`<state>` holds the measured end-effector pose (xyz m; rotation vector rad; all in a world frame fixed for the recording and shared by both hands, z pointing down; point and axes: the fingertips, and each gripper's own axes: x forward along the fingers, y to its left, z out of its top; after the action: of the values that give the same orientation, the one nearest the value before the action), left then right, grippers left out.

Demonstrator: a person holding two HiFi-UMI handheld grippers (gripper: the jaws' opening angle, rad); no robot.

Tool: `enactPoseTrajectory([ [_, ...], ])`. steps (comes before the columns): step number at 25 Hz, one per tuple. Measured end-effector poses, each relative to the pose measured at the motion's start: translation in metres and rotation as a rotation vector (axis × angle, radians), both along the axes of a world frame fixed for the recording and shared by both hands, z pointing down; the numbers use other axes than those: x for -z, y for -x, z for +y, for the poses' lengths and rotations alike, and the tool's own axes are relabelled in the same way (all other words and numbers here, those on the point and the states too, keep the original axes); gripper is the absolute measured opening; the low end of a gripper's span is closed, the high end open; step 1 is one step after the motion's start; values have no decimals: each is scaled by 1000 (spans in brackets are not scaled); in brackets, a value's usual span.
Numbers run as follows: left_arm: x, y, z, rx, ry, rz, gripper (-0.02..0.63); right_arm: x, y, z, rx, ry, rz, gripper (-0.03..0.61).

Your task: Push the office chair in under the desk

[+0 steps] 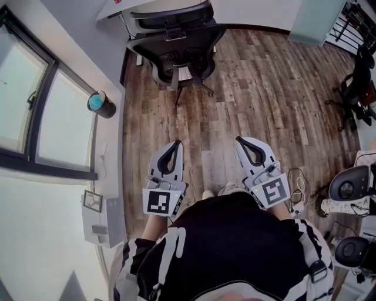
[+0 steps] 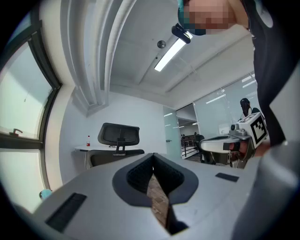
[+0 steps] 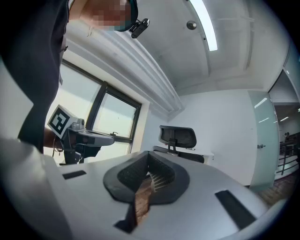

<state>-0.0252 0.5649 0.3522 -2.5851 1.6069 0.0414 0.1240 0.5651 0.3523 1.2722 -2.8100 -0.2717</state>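
A black mesh office chair (image 1: 176,50) stands at the far end of the wooden floor, its back toward me, in front of a white desk (image 1: 111,9). The chair also shows ahead in the left gripper view (image 2: 119,136) and in the right gripper view (image 3: 178,137). My left gripper (image 1: 176,144) and right gripper (image 1: 239,141) are held side by side, level, well short of the chair. Both are shut with nothing between their jaws. Each gripper appears in the other's view: the right gripper (image 2: 234,143), the left gripper (image 3: 82,136).
A wall with windows (image 1: 35,117) runs along the left, with a small dark cup (image 1: 101,103) on the sill. Another black chair (image 1: 355,88) stands at the right, and round devices with cables (image 1: 346,185) lie at the right near my feet.
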Motion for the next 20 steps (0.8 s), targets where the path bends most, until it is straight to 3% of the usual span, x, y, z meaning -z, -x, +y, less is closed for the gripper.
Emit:
enactPoseTrajectory([
  [13, 2, 6, 8, 2, -10, 10, 9, 5, 8, 10, 12, -17, -15, 9],
  [20, -2, 12, 13, 20, 7, 12, 9, 2, 3, 13, -19, -31, 31, 9],
])
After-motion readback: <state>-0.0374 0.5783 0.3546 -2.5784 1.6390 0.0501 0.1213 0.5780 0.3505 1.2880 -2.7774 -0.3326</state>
